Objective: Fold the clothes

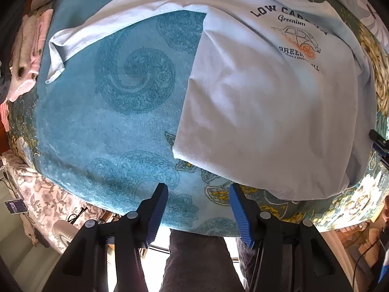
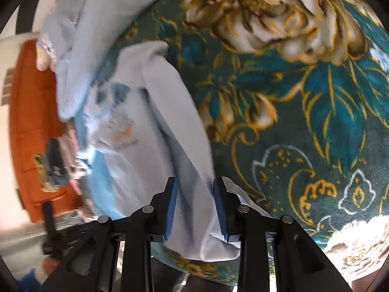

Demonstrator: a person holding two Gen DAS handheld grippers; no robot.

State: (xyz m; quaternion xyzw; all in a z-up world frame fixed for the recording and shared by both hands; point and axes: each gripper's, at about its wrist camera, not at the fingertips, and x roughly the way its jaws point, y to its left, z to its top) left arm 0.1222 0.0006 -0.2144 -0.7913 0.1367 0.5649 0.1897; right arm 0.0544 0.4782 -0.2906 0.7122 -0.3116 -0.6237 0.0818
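A pale blue T-shirt (image 1: 262, 102) with a "LOW CARBON Greenism" car print lies on a teal patterned blanket (image 1: 109, 112), its right side folded in, one sleeve (image 1: 73, 41) stretched out to the left. My left gripper (image 1: 198, 194) is open and empty, above the blanket's near edge just left of the shirt's hem. In the right wrist view the same shirt (image 2: 155, 131) runs between the blue pads (image 2: 220, 204) of my right gripper (image 2: 194, 189), which is open around the hem without pinching it. The right gripper's tip shows at the left wrist view's right edge (image 1: 379, 141).
Folded pink clothes (image 1: 29, 48) lie stacked at the blanket's far left. The blanket has a large floral border (image 2: 279, 24). An orange wooden door or cabinet (image 2: 31, 126) stands left of the bed. A floral sheet (image 1: 43, 194) and my dark trousers (image 1: 199, 262) are below the edge.
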